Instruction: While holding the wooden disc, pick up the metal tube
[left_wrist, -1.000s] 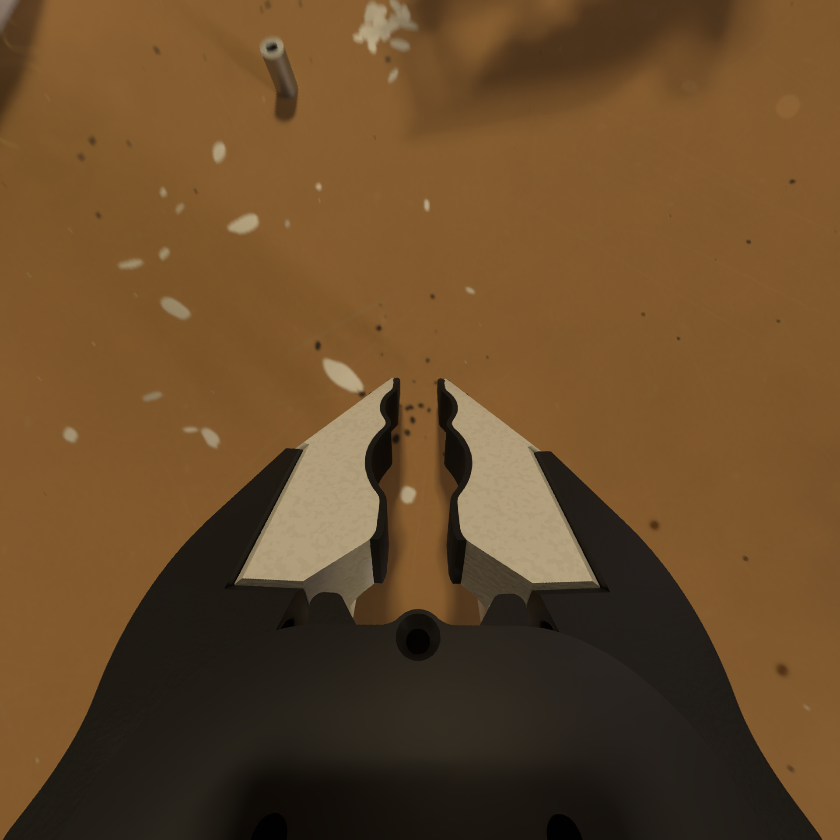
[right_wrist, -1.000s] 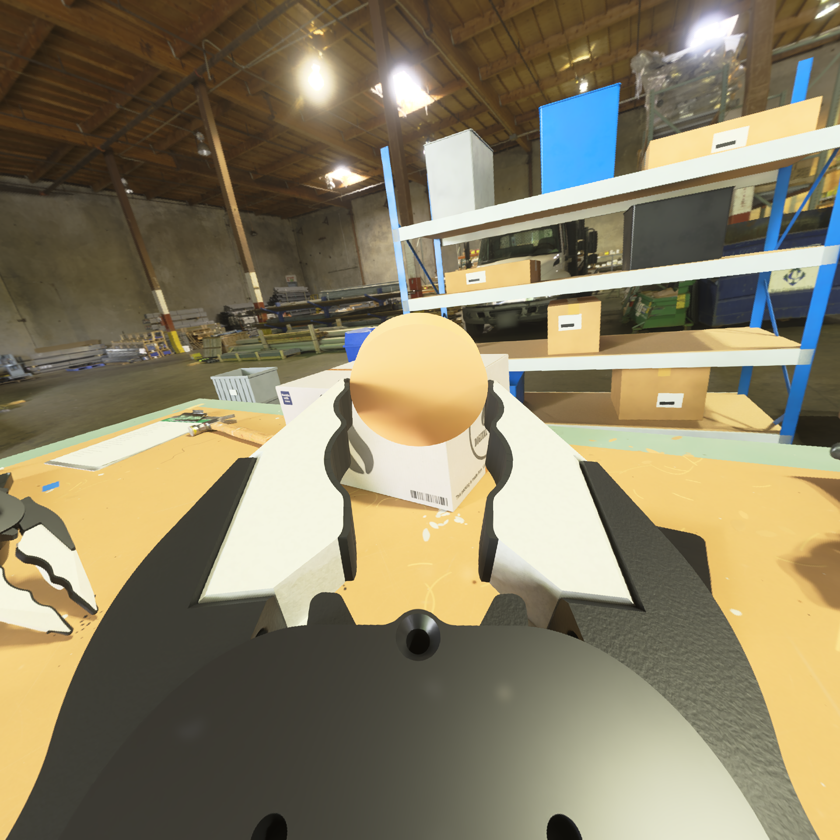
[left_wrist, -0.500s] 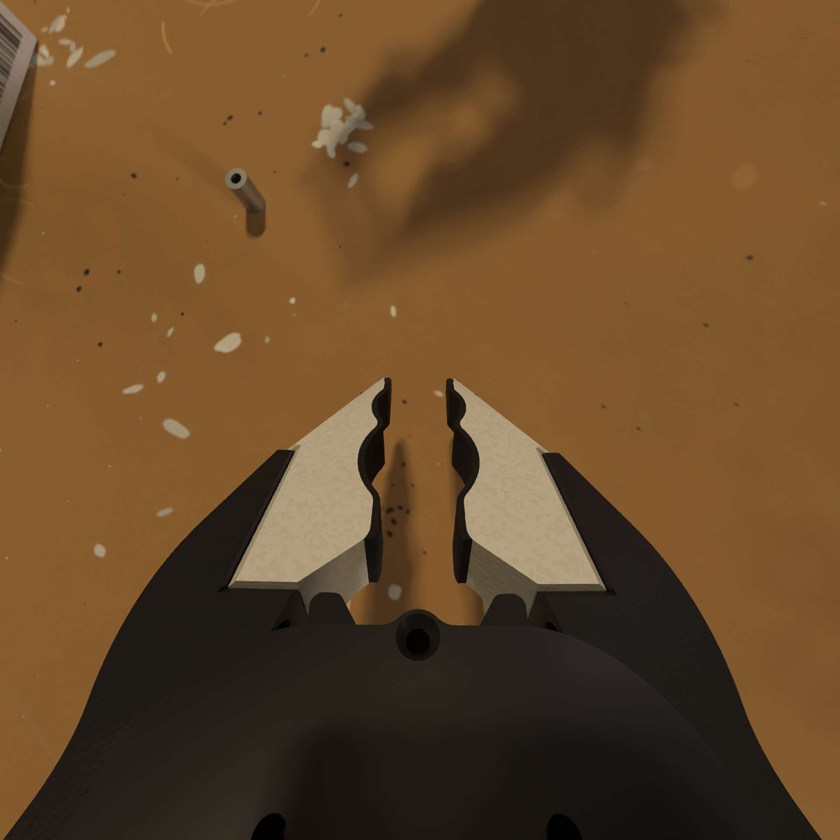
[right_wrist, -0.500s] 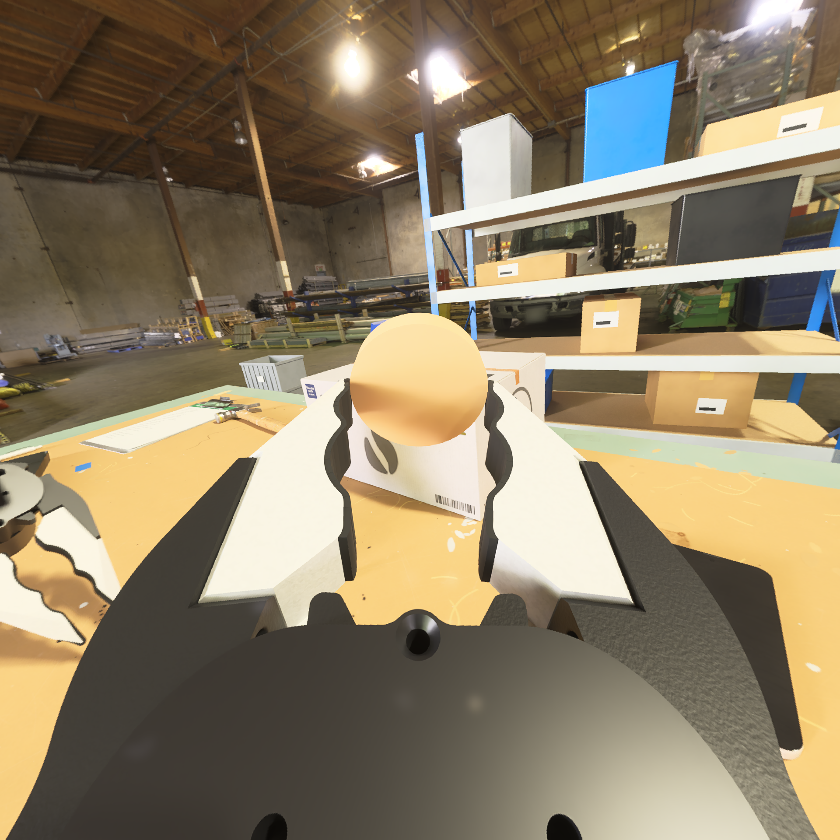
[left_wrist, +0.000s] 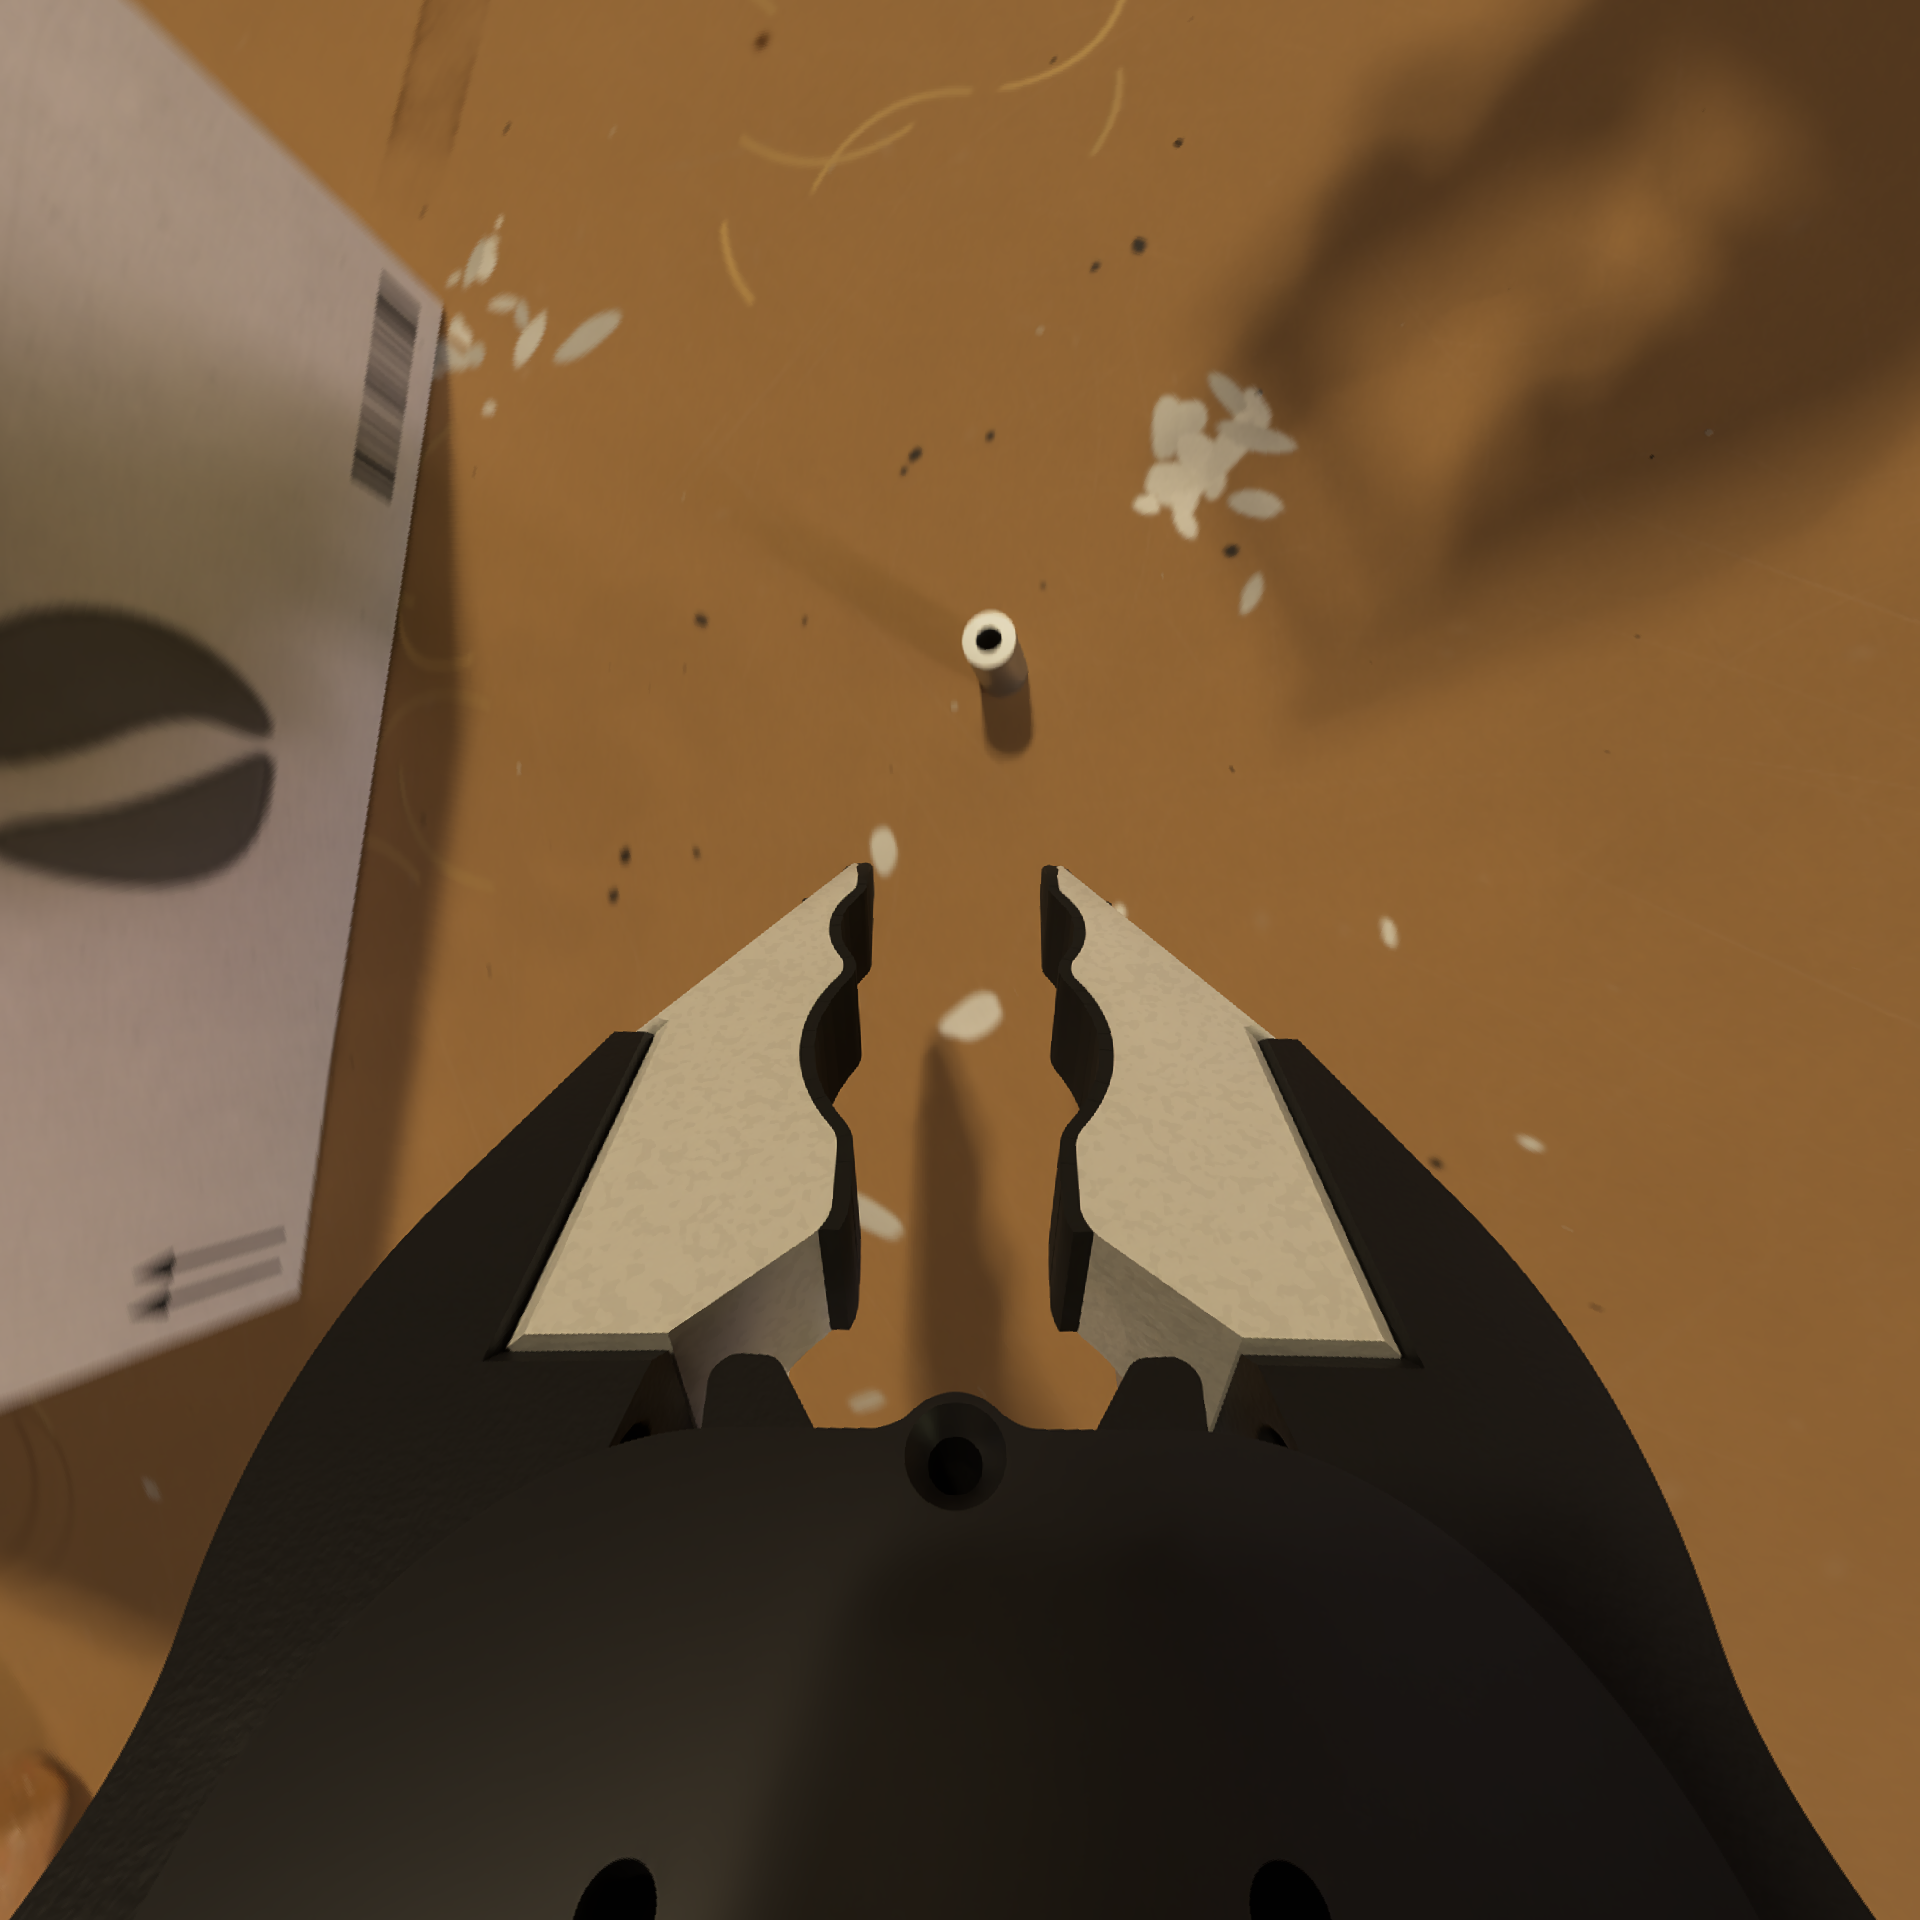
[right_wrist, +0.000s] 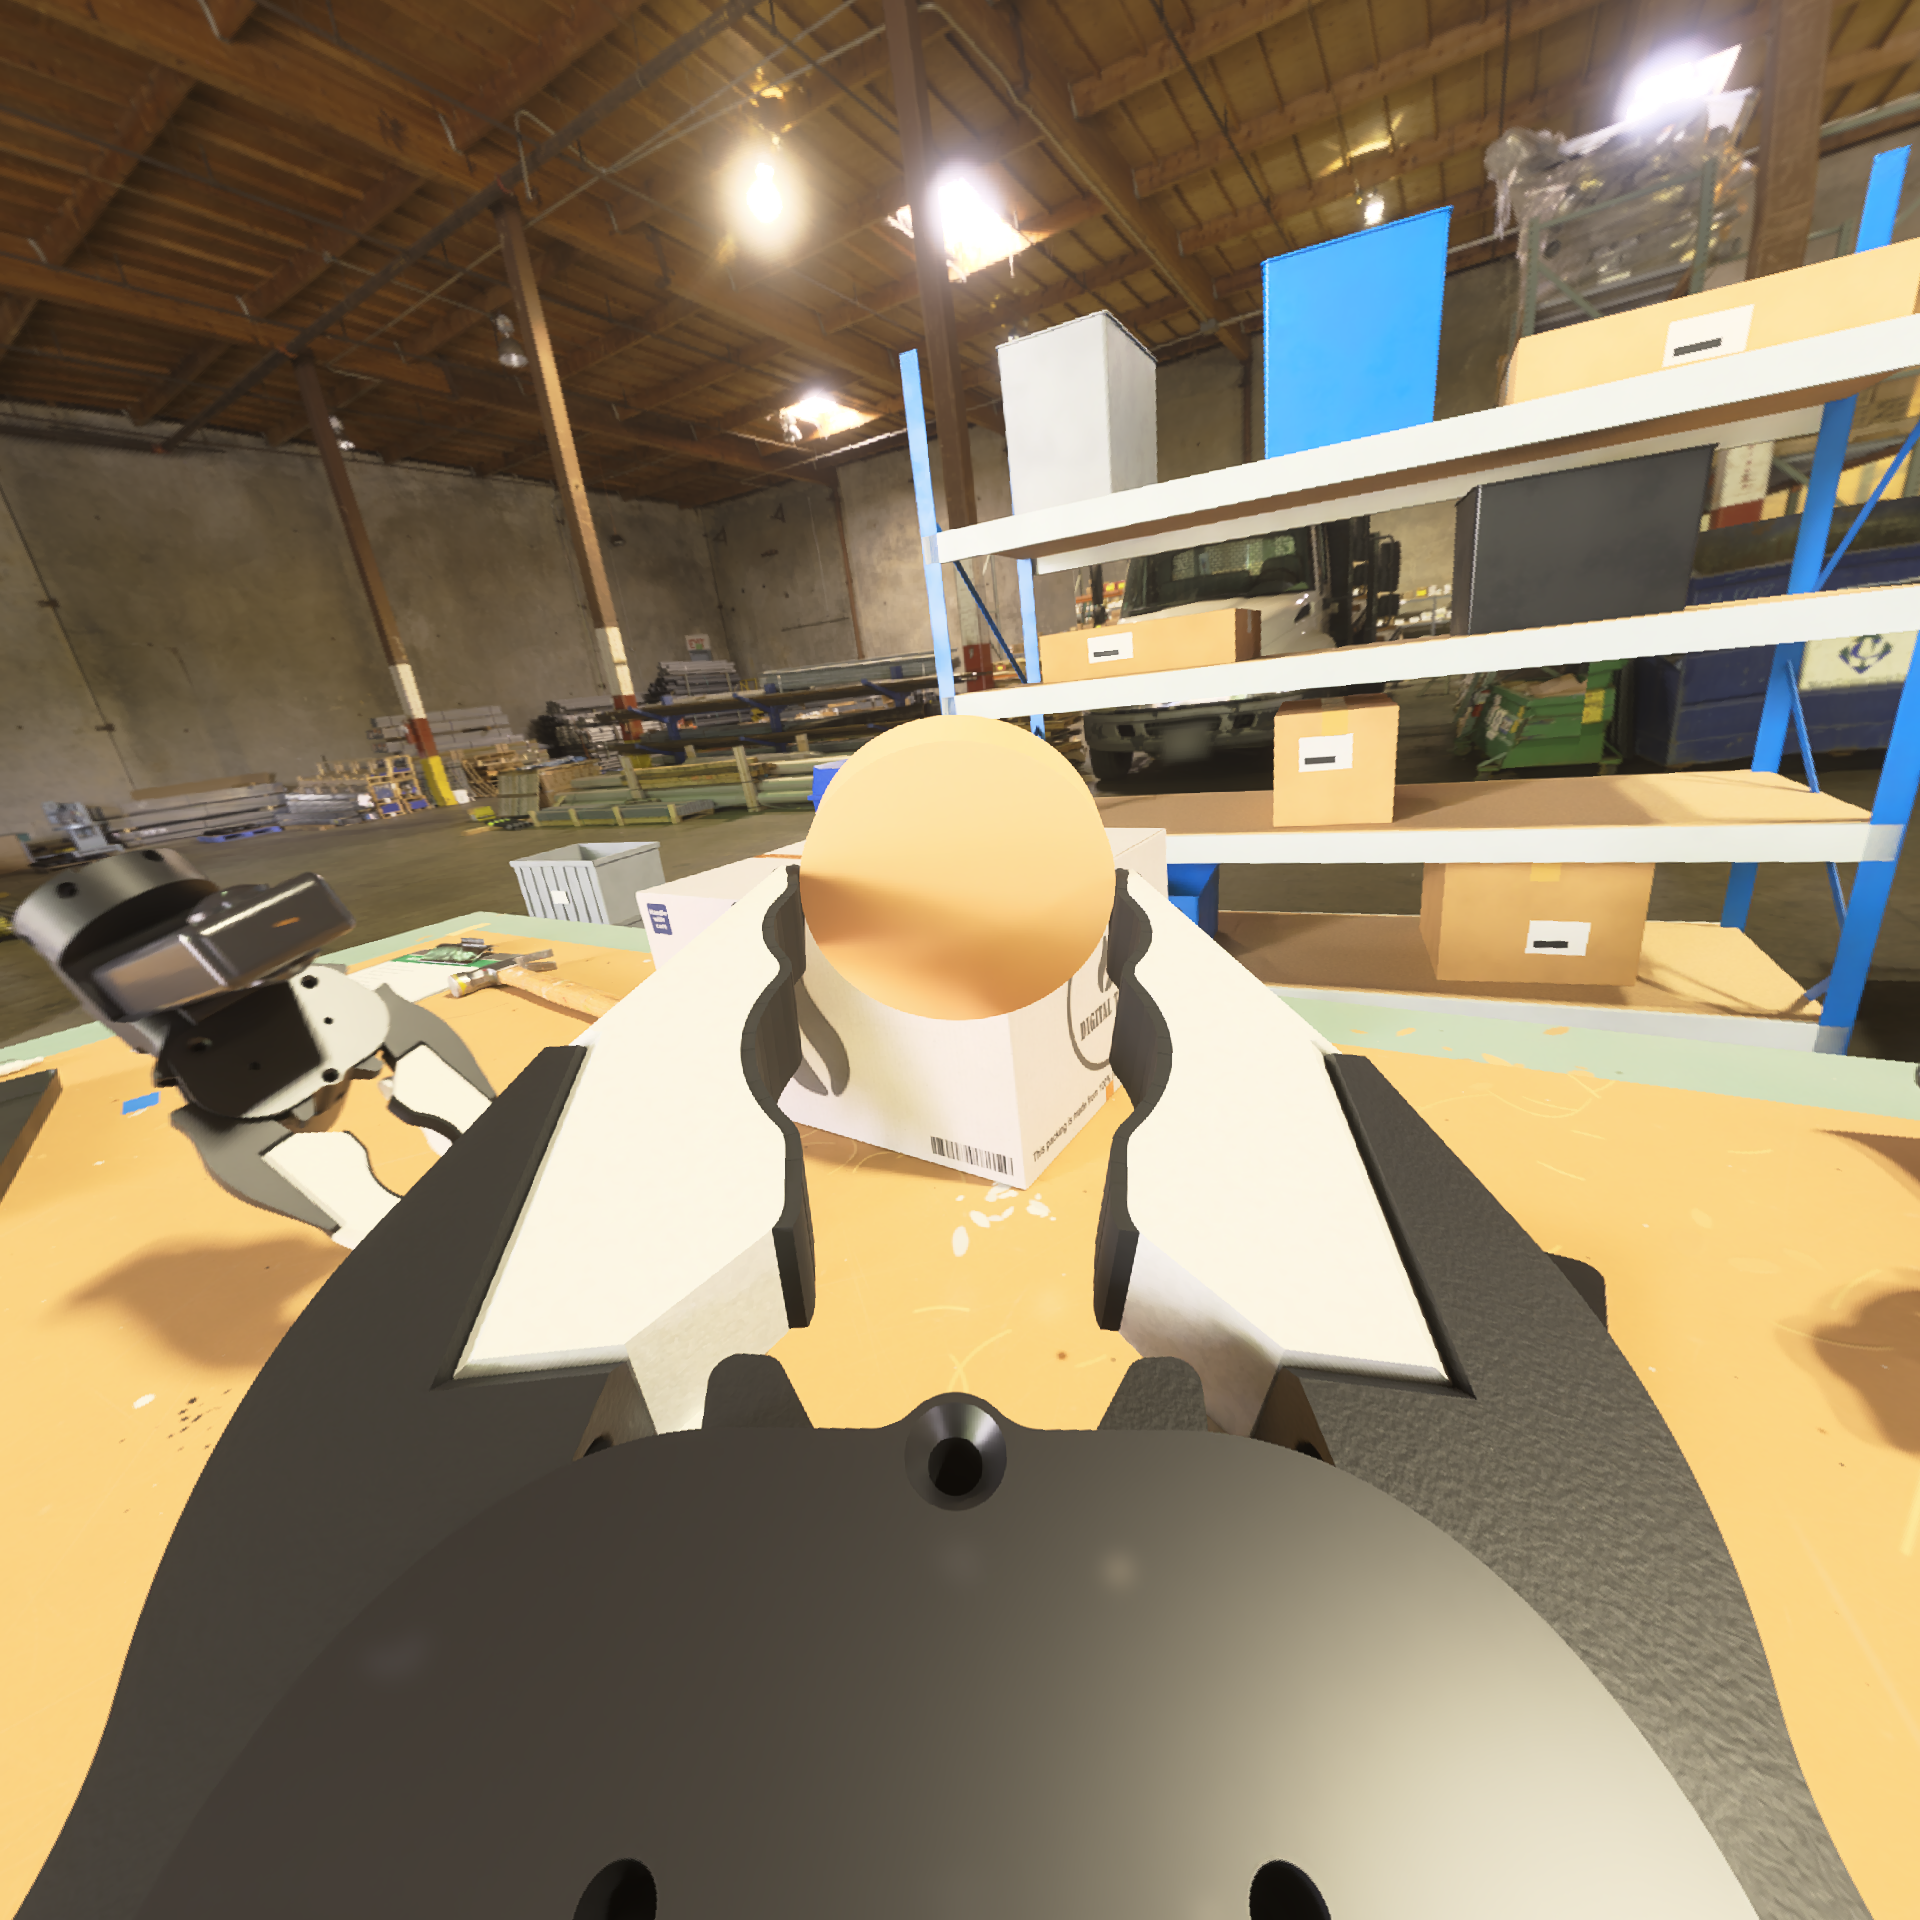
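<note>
A small metal tube (left_wrist: 994, 657) stands upright on the brown tabletop, seen almost end-on in the left wrist view, just ahead of my fingertips and nearly in line with the gap. My left gripper (left_wrist: 956, 871) points down at the table, open and empty, above the tube. It also shows at the left of the right wrist view (right_wrist: 343, 1174). My right gripper (right_wrist: 956, 883) is shut on the round wooden disc (right_wrist: 956, 868), held by its edges between the fingertips, well above the table.
A white cardboard box (left_wrist: 177, 727) stands left of the tube, and shows ahead in the right wrist view (right_wrist: 935, 1091). Pale flakes (left_wrist: 1205, 457) and dark specks litter the table. A hammer (right_wrist: 530, 977) lies at the far left edge. Blue shelving (right_wrist: 1455, 644) stands behind the table.
My left gripper has moved forward and left toward the tube, which now lies nearly centred ahead of the fingers, and its jaws have opened wider. The right gripper has kept the disc and shifted slightly.
</note>
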